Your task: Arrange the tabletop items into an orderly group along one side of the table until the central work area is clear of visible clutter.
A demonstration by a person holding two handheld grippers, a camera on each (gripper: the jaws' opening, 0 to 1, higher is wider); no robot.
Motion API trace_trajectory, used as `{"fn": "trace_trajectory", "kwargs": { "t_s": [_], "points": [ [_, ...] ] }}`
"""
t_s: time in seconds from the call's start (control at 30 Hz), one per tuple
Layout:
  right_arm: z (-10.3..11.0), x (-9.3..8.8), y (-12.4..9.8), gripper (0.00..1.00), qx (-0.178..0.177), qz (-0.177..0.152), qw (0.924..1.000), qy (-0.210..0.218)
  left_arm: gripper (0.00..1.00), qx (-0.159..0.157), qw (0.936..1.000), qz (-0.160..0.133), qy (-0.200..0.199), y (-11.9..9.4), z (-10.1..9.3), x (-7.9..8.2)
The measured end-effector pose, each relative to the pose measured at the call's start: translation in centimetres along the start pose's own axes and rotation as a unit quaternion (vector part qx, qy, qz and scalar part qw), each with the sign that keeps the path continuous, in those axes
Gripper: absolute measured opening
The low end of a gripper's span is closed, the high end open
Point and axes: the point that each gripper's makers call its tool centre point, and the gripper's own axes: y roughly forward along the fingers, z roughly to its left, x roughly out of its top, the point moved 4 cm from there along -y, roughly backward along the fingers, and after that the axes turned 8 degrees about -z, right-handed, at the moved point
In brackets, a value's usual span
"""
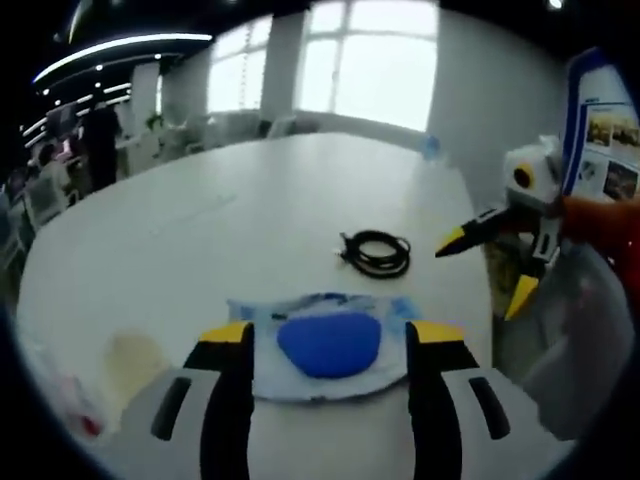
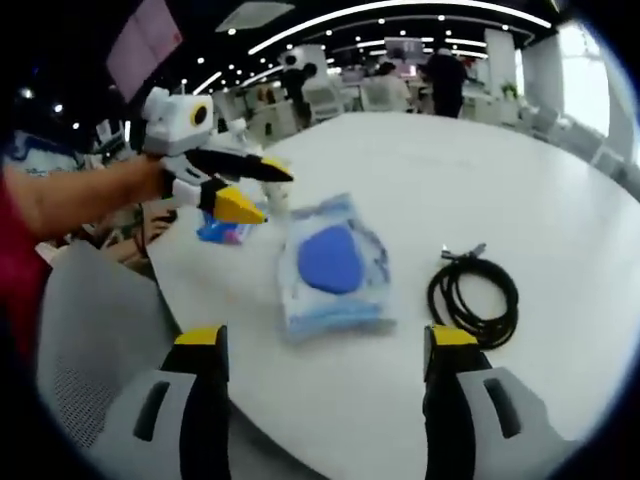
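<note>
White table [image 1: 250, 210] bearing a clear packet with a blue pad [image 1: 329, 343] near its edge and a coiled black cable [image 1: 378, 252] just beside it. Left gripper [image 1: 328, 335], jaws wide, straddles the packet; right gripper [image 2: 326, 345] hovers wide above both. A grey chair [image 2: 85, 330] stands at the table's edge.

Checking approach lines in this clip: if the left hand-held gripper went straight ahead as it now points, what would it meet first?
Most likely the clear packet with the blue pad, lying on the table directly between its open jaws; the coiled black cable lies beyond.

- Windows [image 1: 370, 60] blown out white; table [image 1: 250, 220] bright with soft glare
- Ceiling strips [image 2: 400, 15] light the right gripper view; faint shadows
- Both views blurry; fisheye bends edges
</note>
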Motion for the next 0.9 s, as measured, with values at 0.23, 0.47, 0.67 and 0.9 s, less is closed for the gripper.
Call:
{"fn": "trace_trajectory", "kwargs": {
  "t_s": [0.23, 0.47, 0.67, 0.9],
  "points": [
    [0.5, -0.3, 0.8, 0.67, -0.002, 0.02, 0.9991, 0.038, 0.43, 0.034, 0.9978, 0.042, 0.039, 1.4, 2.7, 0.2],
    [1.6, -1.3, 1.7, 0.65, 0.007, 0.056, 0.9957, 0.073, 0.33, 0.063, 0.9912, 0.09, 0.074, 2.6, 5.1, -0.5],
    [1.9, -1.8, 2.2, 0.64, 0.012, 0.072, 0.9893, 0.127, 0.33, 0.067, 0.9802, 0.165, 0.087, 3.9, 6.2, -2.1],
    [1.9, -3.0, 2.9, 0.64, 0.003, 0.117, 0.9828, 0.142, 0.33, 0.059, 0.9762, 0.198, 0.067, 5.6, 6.3, -3.3]
  ]
}}
